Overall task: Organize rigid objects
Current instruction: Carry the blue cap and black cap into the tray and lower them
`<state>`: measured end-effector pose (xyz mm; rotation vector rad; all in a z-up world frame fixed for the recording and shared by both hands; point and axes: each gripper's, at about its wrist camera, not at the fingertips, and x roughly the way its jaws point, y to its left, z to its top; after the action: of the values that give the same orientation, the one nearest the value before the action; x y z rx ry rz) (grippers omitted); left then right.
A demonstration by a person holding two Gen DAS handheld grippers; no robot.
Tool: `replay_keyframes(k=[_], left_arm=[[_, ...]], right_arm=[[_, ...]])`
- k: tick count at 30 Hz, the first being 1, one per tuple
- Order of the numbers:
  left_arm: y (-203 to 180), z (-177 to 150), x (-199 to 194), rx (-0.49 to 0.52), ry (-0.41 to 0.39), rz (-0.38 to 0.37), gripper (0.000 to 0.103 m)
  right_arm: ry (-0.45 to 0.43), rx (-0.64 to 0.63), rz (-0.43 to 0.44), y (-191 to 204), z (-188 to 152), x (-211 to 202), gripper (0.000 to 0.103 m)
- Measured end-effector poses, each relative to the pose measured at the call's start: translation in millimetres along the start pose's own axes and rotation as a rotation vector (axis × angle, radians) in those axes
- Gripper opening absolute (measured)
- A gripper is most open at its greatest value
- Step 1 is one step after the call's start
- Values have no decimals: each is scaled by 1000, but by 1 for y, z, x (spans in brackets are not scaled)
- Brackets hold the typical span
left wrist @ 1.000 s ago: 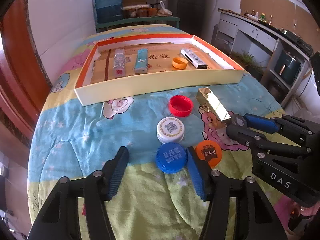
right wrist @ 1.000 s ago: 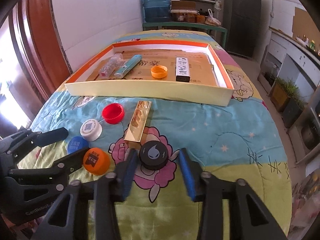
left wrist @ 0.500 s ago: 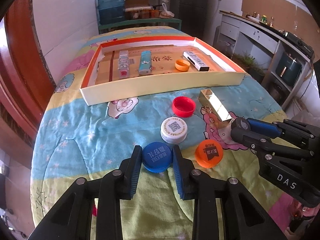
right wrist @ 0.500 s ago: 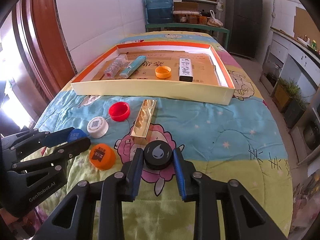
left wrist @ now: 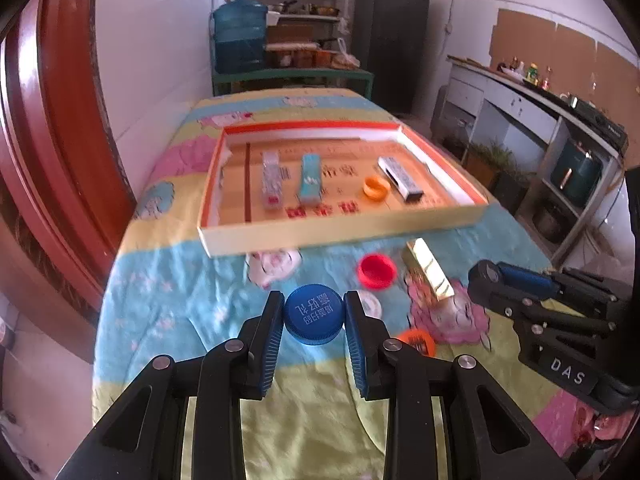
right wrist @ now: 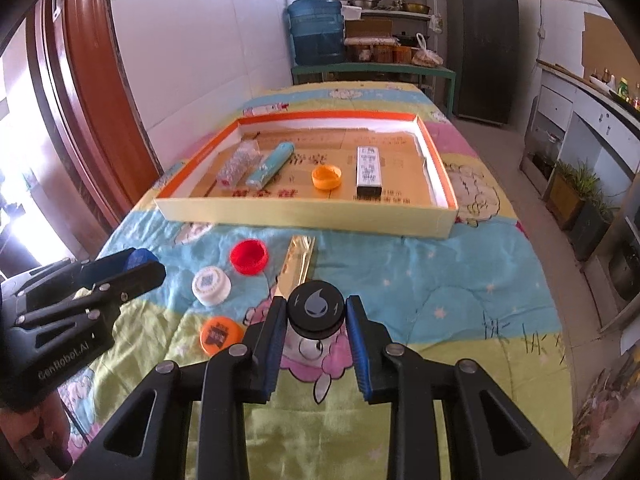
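My left gripper is shut on a blue bottle cap and holds it lifted above the quilt. My right gripper is shut on a black cap with a grey drop mark, raised a little off the quilt. On the quilt lie a red cap, a white cap, an orange cap and a gold bar-shaped box. The shallow cardboard tray beyond them holds a clear packet, a teal packet, an orange cap and a long white box.
The table wears a cartoon-print quilt. A white wall and a red door frame run along the left. A blue water jug, shelves and a dark fridge stand behind; a counter lines the right side.
The left gripper closed on the blue cap and lifted it off the quilt. The right gripper closed on the black cap and raised it slightly.
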<state>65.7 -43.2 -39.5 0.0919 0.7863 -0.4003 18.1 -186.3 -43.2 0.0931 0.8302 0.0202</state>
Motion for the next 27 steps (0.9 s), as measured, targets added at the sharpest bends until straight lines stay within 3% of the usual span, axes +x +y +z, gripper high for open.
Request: replay_keyframes(k=[13,27], left_arm=[[9,45,-4,21,-65,22,31],[19,88,18,17,-73,31,31]], right_arm=[[-46,-26,23,7,42,4,30],[-62,-29,41,6,81,21,30]])
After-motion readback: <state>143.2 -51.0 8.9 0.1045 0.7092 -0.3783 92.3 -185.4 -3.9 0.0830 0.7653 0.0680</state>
